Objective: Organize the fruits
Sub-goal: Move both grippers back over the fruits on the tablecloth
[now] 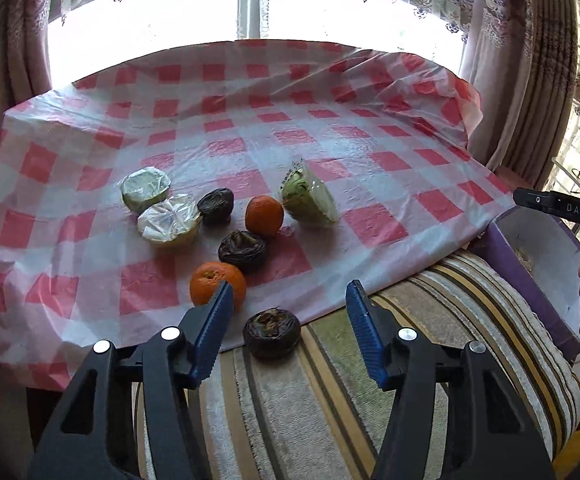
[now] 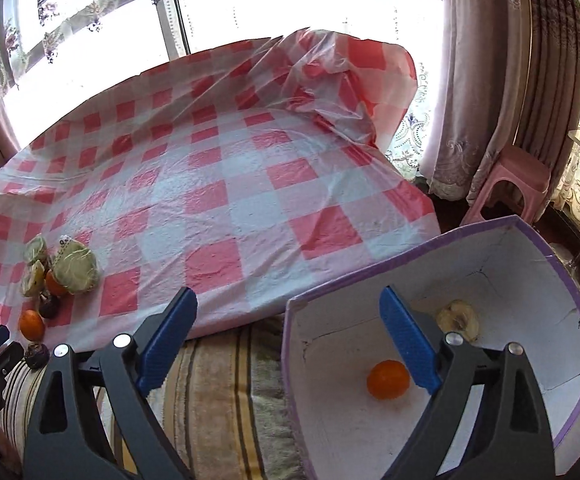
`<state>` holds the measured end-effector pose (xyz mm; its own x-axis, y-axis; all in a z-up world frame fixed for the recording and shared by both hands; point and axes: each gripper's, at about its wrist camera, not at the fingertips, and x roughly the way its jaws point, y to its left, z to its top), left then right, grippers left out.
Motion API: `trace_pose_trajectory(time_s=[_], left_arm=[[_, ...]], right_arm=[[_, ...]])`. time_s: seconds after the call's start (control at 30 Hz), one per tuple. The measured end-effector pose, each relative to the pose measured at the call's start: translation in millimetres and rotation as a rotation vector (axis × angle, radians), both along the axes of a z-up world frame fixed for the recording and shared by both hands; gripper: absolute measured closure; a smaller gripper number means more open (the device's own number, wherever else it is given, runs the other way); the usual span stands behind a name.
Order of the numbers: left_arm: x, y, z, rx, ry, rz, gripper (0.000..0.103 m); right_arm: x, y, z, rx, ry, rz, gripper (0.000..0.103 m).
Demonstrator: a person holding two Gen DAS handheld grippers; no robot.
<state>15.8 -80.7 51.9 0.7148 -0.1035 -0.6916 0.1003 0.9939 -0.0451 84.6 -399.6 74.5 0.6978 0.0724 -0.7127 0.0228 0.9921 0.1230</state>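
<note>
Left wrist view takes the dark wrinkled fruit (image 1: 271,333) as its landmark; it sits at the near hem of the thin, crinkly red-and-white checked plastic cloth (image 1: 249,132), the biggest thing here, which drapes over the table and looks slippery. Under that hem lies a thick striped woven cover (image 1: 330,408), soft and coarse. To the fruit's right stands a white box with purple edging (image 2: 418,252), stiff card or foam by its look, holding one orange (image 2: 388,380) and a pale cut piece of fruit (image 2: 460,318). Beyond the landmark lie three film-wrapped green pieces (image 1: 310,200), probably slick and soft, then two more dark fruits and two oranges, the nearest orange (image 1: 215,288) just to its left. The left claw (image 1: 290,300) stands partly open and empty, its ribbed blue pads straddling the dark fruit without touching. The right claw (image 2: 285,336) is wide open and empty above the box. I judge the dark fruit light, shrivelled and easily crushed: grip gently across its widest part.
</note>
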Motion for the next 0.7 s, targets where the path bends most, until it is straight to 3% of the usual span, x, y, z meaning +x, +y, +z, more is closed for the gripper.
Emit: trace_pose_trajectory(time_s=[0.27,0.5,0.7], left_arm=[[5.2,30.9,-17.2,-0.101,0.082,0.026,0.051],[13.2,20.6,-26.2,-0.096,0.127,-0.036,0.052],[22.7,16.4,-34.2,-0.101,0.167,-0.065,0.066]], right_arm=[[12.6,57.4,-0.8,0.031,0.003,0.136,0.009],[26.2,110.0,-2.4,0.023,0.003,0.260,0.006],[40.9,145.7,-10.4,0.015,0.029,0.345,0.005]])
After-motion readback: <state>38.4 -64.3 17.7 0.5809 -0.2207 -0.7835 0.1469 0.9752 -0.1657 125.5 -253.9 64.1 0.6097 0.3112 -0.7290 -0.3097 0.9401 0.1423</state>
